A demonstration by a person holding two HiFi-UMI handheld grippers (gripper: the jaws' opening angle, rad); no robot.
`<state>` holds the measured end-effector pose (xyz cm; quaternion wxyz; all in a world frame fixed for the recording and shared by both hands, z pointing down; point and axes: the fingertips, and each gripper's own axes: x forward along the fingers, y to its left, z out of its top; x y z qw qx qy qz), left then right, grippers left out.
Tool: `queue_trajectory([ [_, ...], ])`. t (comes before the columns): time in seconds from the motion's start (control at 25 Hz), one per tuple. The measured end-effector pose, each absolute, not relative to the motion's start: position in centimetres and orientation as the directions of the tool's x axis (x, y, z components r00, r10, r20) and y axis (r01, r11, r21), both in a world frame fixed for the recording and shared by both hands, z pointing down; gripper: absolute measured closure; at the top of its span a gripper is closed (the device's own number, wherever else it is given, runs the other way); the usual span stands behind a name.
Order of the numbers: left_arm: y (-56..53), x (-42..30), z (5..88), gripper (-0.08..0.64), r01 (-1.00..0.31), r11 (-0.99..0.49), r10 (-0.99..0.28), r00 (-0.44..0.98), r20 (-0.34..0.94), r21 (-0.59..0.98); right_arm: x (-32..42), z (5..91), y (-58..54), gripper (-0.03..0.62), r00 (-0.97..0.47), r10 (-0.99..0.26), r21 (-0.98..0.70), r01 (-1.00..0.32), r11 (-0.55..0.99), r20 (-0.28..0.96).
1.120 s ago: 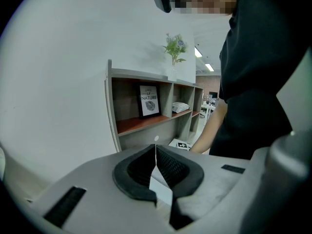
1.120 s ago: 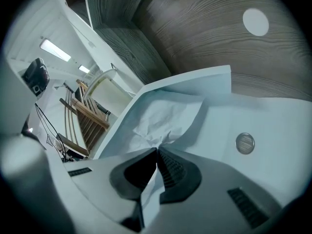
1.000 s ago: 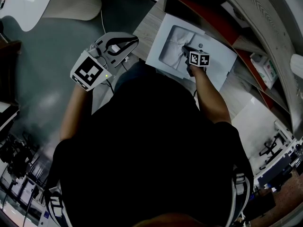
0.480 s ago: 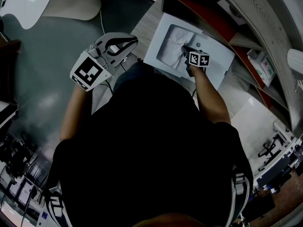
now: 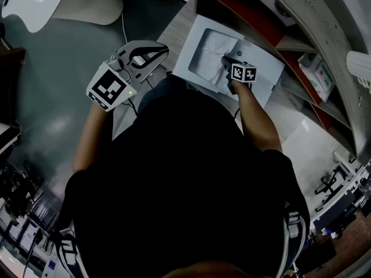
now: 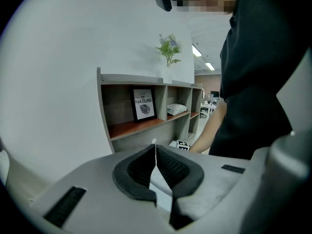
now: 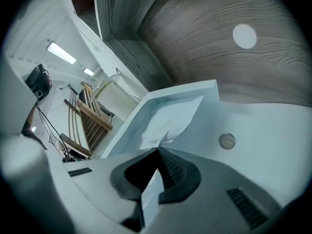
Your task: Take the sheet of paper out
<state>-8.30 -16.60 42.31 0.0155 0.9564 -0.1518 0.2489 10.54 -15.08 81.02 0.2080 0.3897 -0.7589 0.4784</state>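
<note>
A crumpled white sheet of paper (image 5: 208, 54) lies in a shallow white box (image 5: 264, 68) on the wooden top in front of the shelves. My right gripper (image 5: 226, 67) reaches down into the box and is shut on the paper's near edge. In the right gripper view the paper (image 7: 170, 121) bunches up at the pinched fingertips, and a strip of it runs back between the jaws. My left gripper (image 5: 164, 50) hangs left of the box, away from it. Its jaws meet at the tips with nothing in them.
The shelf unit (image 5: 255, 16) with red-brown boards stands behind the box. In the left gripper view it holds a framed print (image 6: 144, 104), with a vase of flowers (image 6: 168, 50) on top. A round metal knob (image 7: 226, 141) sits in the box. Wooden chairs (image 7: 83, 116) stand further off.
The box and shelves have slid slightly up and left in the head view. Both grippers keep their places in it, and the right one holds the paper throughout.
</note>
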Motion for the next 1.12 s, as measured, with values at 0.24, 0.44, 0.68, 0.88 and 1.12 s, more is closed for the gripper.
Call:
queue_trajectory([
  [0.24, -15.6, -7.7, 41.8, 0.538, -0.302, -0.952, -0.292, 0.833, 0.470, -0.055, 11.7, 80.5, -14.2, 0.575, -0.608, -0.399, -0.559, -0.792, 0.244, 0.687],
  [0.44, -14.6, -7.2, 41.6, 0.538, -0.303, -0.951, -0.294, 0.834, 0.466, -0.059, 13.3, 79.7, -13.3, 0.575, -0.591, -0.415, -0.554, -0.803, 0.218, 0.692],
  [0.68, -13.7, -6.4, 41.1, 0.537, -0.310, -0.948, -0.309, 0.840, 0.445, -0.072, 15.4, 78.6, -12.0, 0.575, -0.576, -0.439, -0.541, -0.813, 0.215, 0.690],
  [0.88, -12.8, -5.7, 40.7, 0.538, -0.308, -0.948, -0.310, 0.845, 0.436, -0.078, 17.0, 77.7, -11.0, 0.575, -0.559, -0.458, -0.527, -0.824, 0.210, 0.692],
  [1.12, -12.0, -4.7, 40.5, 0.538, -0.299, -0.951, -0.305, 0.849, 0.431, -0.084, 19.0, 77.0, -10.2, 0.575, -0.541, -0.491, -0.524, -0.831, 0.186, 0.683],
])
